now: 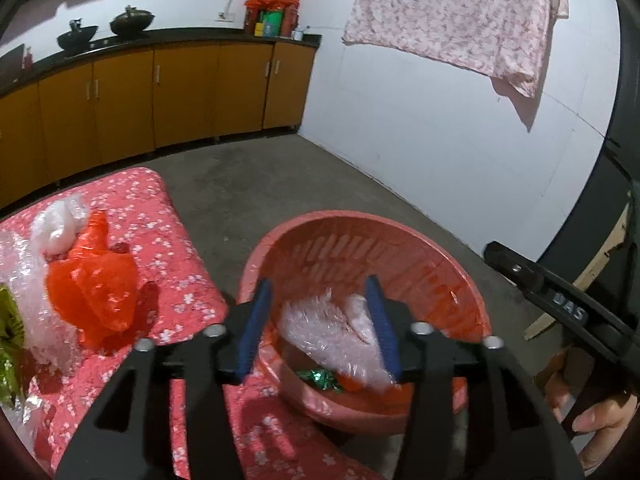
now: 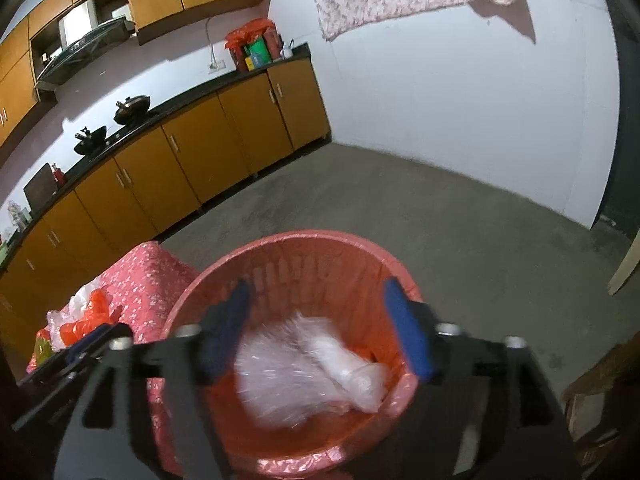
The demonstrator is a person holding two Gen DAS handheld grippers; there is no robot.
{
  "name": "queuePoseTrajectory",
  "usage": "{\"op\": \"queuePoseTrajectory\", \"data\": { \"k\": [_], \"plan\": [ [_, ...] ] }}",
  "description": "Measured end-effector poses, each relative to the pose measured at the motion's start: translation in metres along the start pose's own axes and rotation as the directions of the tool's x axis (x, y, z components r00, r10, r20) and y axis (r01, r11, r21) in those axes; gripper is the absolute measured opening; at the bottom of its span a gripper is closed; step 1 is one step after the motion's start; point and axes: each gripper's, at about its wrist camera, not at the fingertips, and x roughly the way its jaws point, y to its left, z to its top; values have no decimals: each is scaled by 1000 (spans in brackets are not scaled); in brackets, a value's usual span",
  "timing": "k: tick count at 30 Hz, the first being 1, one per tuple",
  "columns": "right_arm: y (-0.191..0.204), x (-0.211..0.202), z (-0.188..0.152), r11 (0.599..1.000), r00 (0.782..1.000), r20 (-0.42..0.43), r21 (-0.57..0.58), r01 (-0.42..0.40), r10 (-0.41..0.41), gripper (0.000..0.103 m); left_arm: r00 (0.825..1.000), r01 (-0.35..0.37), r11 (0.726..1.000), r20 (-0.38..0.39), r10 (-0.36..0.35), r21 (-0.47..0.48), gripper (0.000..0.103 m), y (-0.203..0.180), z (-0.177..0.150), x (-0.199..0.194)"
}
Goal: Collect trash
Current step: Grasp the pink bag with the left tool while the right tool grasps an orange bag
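A pink basket [image 1: 280,236] [image 2: 304,236] with a red liner stands beside the table. My left gripper [image 1: 319,292] hangs open over it. Clear crumpled plastic [image 1: 340,332] lies loose in the basket below the fingers, on top of a green foil wrapper [image 1: 320,378]. My right gripper [image 2: 318,292] is open above the same basket, and blurred clear plastic [image 2: 304,368] lies under it, free of the pads. On the table an orange plastic bag [image 1: 96,292], bubble wrap [image 1: 56,224] and a green-gold wrapper [image 1: 8,320] sit together.
The table carries a pink flowered cloth [image 1: 160,216]. Orange cabinets [image 1: 180,92] run along the far wall, with grey floor [image 1: 280,176] in front. A flowered sheet [image 1: 460,12] hangs on the white wall. A person's hand [image 1: 600,416] shows at the right.
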Motion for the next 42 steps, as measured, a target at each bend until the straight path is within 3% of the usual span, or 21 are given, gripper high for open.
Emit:
{"op": "queuePoseTrajectory", "data": {
  "k": [3,10,18,22,26,30,33,36,42],
  "plan": [
    [2,-12,1,1000,998,61,-11,21,-20,99,999,-23,1000,23,23,-14,73,6,0,-10],
    [18,-23,1,992,991,108,-92,90,-80,99,995,-89,995,51,91,-41,94,23,-3,-35],
    [55,-35,-5,989,995,99,-150,14,1,99,973,-195,979,113,201,-66,98,58,-14,-93],
    [79,-42,-9,984,995,90,-178,-33,50,99,945,-282,955,143,293,-90,99,86,-24,-123],
    [114,-47,-18,966,992,73,-245,-79,100,99,906,-381,914,140,399,-140,99,132,-38,-154],
    [148,-44,-28,947,988,38,-294,-130,147,99,844,-502,846,111,525,-183,99,185,-58,-177],
    [173,-37,-37,932,983,6,-317,-174,185,99,810,-554,803,82,581,-219,99,218,-70,-187],
    [201,-24,-45,914,975,-36,-340,-219,220,99,801,-566,780,43,596,-269,99,247,-79,-189],
    [247,4,-55,887,961,-82,-371,-276,265,99,813,-555,768,-12,582,-320,99,276,-88,-173]
  ]
}}
